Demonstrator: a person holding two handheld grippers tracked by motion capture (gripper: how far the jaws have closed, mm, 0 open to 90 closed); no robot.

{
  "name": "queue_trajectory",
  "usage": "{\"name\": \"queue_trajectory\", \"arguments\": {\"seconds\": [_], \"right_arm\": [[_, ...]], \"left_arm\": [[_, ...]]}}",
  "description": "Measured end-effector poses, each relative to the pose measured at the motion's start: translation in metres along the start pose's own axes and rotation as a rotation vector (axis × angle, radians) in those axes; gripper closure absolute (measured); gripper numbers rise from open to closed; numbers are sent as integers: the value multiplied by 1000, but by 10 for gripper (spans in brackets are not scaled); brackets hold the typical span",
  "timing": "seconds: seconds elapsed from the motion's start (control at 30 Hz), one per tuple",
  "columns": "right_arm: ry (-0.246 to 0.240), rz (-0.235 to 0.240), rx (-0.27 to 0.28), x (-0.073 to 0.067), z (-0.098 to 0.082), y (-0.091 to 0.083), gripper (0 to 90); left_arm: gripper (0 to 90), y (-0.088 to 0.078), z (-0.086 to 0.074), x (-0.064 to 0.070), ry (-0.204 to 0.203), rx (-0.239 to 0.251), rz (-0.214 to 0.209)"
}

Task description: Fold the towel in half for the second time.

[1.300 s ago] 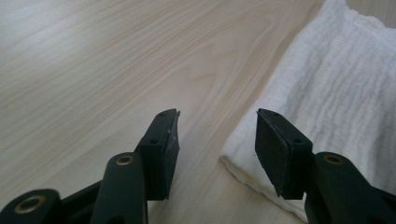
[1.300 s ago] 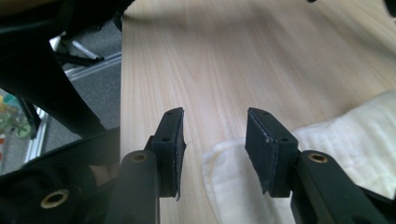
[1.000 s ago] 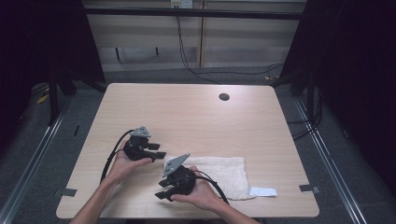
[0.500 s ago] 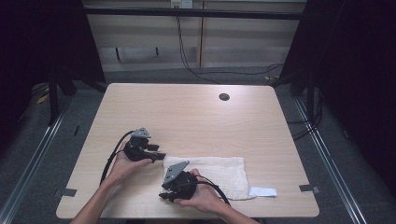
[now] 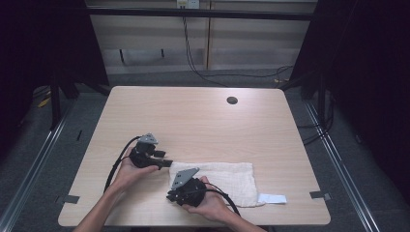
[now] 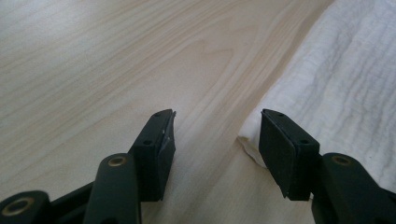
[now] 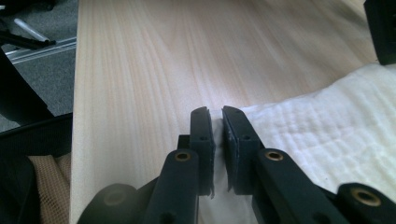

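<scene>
Cloth [image 5: 227,181]: off-white, waffle-textured, lying flat as a rectangle on the near-right part of the wooden table [image 5: 203,121], with a small white tag [image 5: 271,198] sticking out at its near-right corner.

Right gripper [image 7: 218,116]: jaws have just been closing and now pinch the cloth's near-left corner, with white fabric showing in the thin gap between the pads (grip looks seated).

Left gripper [image 6: 215,135]: jaws wide apart, holding nothing, low over the table at the cloth's far-left corner; that corner sits just beside the right-hand pad in the left gripper view, contact unclear.
</scene>
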State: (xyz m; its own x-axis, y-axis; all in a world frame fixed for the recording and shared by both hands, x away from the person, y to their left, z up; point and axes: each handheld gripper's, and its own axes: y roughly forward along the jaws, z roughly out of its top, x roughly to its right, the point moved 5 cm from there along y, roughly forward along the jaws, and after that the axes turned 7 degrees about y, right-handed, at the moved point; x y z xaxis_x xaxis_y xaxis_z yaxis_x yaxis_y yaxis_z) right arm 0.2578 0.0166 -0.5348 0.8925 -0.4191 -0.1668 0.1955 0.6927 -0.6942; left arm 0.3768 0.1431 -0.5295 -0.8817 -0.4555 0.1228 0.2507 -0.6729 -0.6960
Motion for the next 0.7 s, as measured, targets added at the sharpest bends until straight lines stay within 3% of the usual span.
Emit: {"name": "queue_trajectory", "arguments": {"seconds": [0.3,0.47,0.57,0.7], "right_arm": [[14,20,1,2,0,0,831],[28,26,6,3,0,0,831],[32,22,3,3,0,0,832],[26,15,1,2,0,0,834]], "left_arm": [[478,10,2,8,39,-16,-31],[590,12,3,18,80,-28,-59],[725,14,4,26,123,-50,-69],[827,15,5,28,131,-54,-66]]}}
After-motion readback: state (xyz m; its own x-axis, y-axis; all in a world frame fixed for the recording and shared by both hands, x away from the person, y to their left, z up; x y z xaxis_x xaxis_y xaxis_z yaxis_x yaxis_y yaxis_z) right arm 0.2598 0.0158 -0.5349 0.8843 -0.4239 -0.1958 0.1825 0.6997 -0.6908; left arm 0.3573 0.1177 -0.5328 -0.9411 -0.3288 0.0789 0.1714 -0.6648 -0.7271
